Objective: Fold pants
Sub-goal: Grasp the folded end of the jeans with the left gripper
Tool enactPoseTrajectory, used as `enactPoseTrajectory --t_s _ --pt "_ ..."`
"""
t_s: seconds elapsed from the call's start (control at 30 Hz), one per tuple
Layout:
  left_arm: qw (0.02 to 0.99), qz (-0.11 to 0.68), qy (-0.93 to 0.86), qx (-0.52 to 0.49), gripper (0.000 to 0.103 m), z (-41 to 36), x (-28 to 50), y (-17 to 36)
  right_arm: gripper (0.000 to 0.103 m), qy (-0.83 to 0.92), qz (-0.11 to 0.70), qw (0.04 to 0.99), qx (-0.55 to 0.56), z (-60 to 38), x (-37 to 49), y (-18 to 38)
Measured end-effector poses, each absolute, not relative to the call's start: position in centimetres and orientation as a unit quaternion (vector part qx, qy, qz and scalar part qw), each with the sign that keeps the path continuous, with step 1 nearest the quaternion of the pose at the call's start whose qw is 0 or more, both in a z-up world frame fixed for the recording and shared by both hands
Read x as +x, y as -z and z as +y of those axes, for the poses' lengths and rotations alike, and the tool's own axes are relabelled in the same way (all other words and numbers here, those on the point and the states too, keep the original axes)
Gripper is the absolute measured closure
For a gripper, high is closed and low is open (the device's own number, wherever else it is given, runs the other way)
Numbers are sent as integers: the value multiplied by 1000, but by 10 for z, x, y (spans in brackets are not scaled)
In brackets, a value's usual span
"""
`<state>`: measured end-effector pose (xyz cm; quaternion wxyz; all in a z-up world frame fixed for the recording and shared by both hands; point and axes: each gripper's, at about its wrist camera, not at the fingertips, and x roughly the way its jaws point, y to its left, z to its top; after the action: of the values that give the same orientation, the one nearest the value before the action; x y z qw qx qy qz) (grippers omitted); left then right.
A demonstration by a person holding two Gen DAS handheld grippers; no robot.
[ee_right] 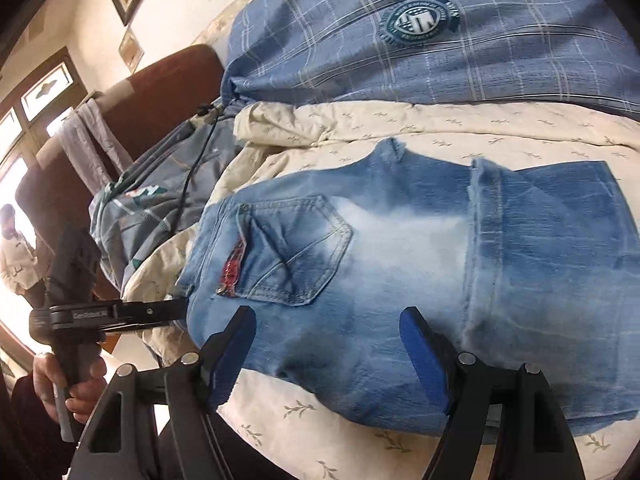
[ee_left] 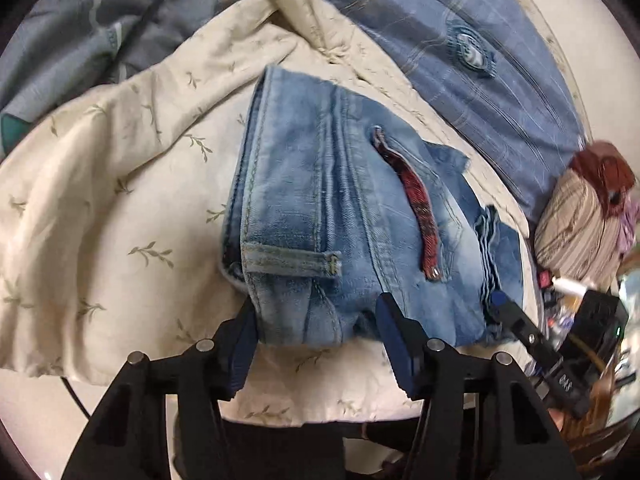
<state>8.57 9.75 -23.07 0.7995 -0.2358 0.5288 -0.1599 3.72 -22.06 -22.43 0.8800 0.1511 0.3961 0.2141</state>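
From the left wrist camera, a bed covered with one cream sheet printed with small green leaf sprigs (ee_left: 120, 208) fills most of the picture. One pair of faded light blue denim pants (ee_left: 340, 220), folded into a thick bundle, lies on the sheet in the middle. A red checked strip runs along a pocket edge, and one belt loop shows near the front. Behind the pants lies one blue checked pillow with a round badge (ee_left: 480, 68), and one grey-blue patterned blanket (ee_left: 80, 24) is bunched at the top left. The left gripper (ee_left: 316, 320) has two black arms with blue pads, spread apart, with the near edge of the pants between them; I cannot tell if the pads press on the cloth. The tip of the right gripper (ee_left: 500, 304) shows at the right edge of the pants. From the right wrist camera, the same pants (ee_right: 400, 240) lie on the cream sheet (ee_right: 480, 128), with one back pocket on top and a folded leg at the right. The blue pillow (ee_right: 400, 52) lies behind them. The right gripper (ee_right: 328, 332) is spread wide over the near edge of the pants, and nothing is pinched. The left gripper (ee_right: 176, 308) reaches the left end of the pants, held by a hand (ee_right: 76, 384). One dark brown headboard (ee_right: 160, 100), two picture frames on the cream wall and a bright window stand at the left.
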Motion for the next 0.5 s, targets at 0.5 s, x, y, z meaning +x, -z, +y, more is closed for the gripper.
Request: enactPoseTrajectory --t_s 0.5 --pt "814 516 162 -212 65 75 121 211 26 -193 389 883 175 -237 37 222"
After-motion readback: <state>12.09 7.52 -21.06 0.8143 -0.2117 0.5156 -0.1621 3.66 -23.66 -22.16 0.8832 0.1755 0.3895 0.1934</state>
